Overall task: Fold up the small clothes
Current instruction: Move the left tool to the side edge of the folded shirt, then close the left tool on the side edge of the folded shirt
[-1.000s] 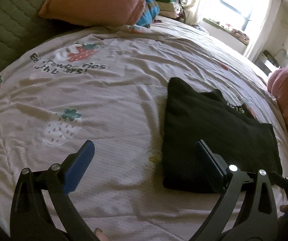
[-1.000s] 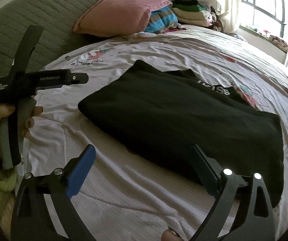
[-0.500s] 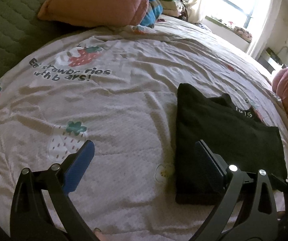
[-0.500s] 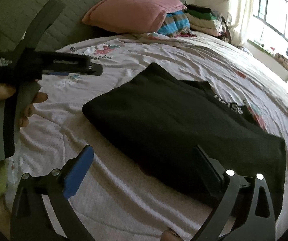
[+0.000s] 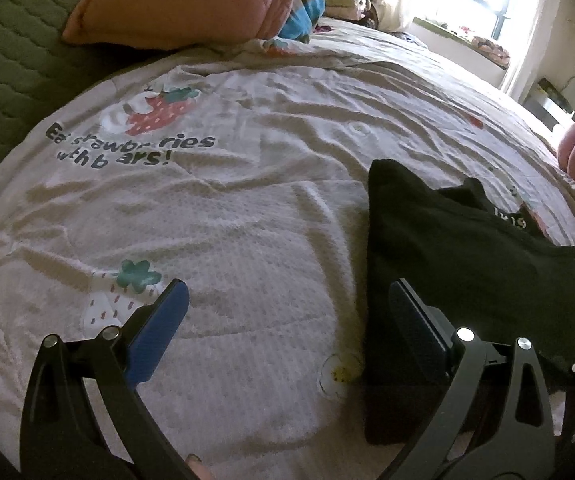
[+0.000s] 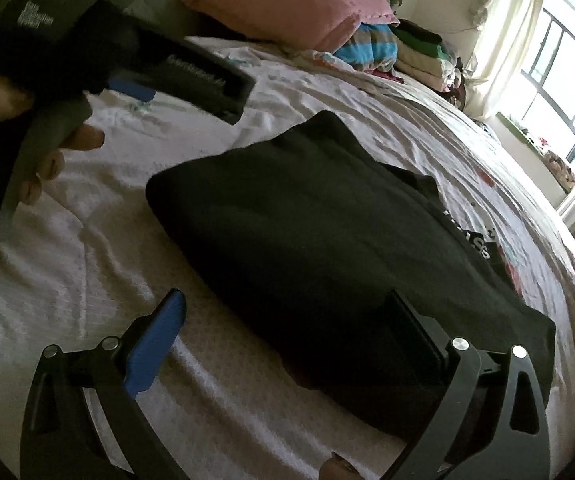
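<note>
**Folded black garment lies on strawberry bedspread, both claws spread wide**

We see a black garment (image 5: pixel 467 264), folded into a thick rectangle, lying flat on a pale bedspread (image 5: pixel 247 248) printed with strawberries and partly creased lettering. In the left wrist view it sits to the right of centre; in the right wrist view it fills the middle. White letters on a lower layer peek out at its far right edge, too cut off for us to read.

The left gripper (image 5: pixel 287 308) hangs above the bed with its fingers set wide apart and nothing between them; its right finger overlaps the garment's near left corner in the picture, and we cannot tell whether it touches the cloth. The right gripper (image 6: pixel 287 312) is likewise spread and empty, its right finger crossing the garment's near edge.

In the right wrist view the other gripper appears far left, blurred, in a hand (image 6: pixel 43 152) cropped by the frame. A pink pillow (image 5: pixel 183 0) rests against a green quilted headboard (image 5: pixel 11 52) at the far side, with a stack of folded clothes (image 6: pixel 415 52) to its right. The window (image 6: pixel 559 80) glares white, washing out detail.
</note>
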Demonstrator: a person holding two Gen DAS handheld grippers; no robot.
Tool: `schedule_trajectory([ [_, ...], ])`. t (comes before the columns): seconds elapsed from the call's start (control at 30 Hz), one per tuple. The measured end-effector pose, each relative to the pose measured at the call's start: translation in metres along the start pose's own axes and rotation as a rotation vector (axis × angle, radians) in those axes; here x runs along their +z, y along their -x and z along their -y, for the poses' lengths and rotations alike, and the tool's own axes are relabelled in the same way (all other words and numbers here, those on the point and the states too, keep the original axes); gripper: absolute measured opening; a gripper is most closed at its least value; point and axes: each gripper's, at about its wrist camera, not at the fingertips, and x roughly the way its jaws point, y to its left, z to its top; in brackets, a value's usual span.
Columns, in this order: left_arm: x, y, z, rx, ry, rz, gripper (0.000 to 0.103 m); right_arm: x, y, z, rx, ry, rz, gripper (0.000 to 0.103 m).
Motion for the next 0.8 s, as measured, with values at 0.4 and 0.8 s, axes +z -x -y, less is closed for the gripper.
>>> schedule_trajectory([
  [0.4, 0.0, -0.014, 0.004, -0.009, 0.001, -0.011, 0.093, 0.013, -0.03, -0.003, -0.064, 0.061, -0.008, 0.098],
  [0.8, 0.01, -0.029, 0.004, -0.057, 0.021, -0.034, 0.093, 0.024, -0.041, -0.006, -0.148, 0.057, 0.077, 0.076],
])
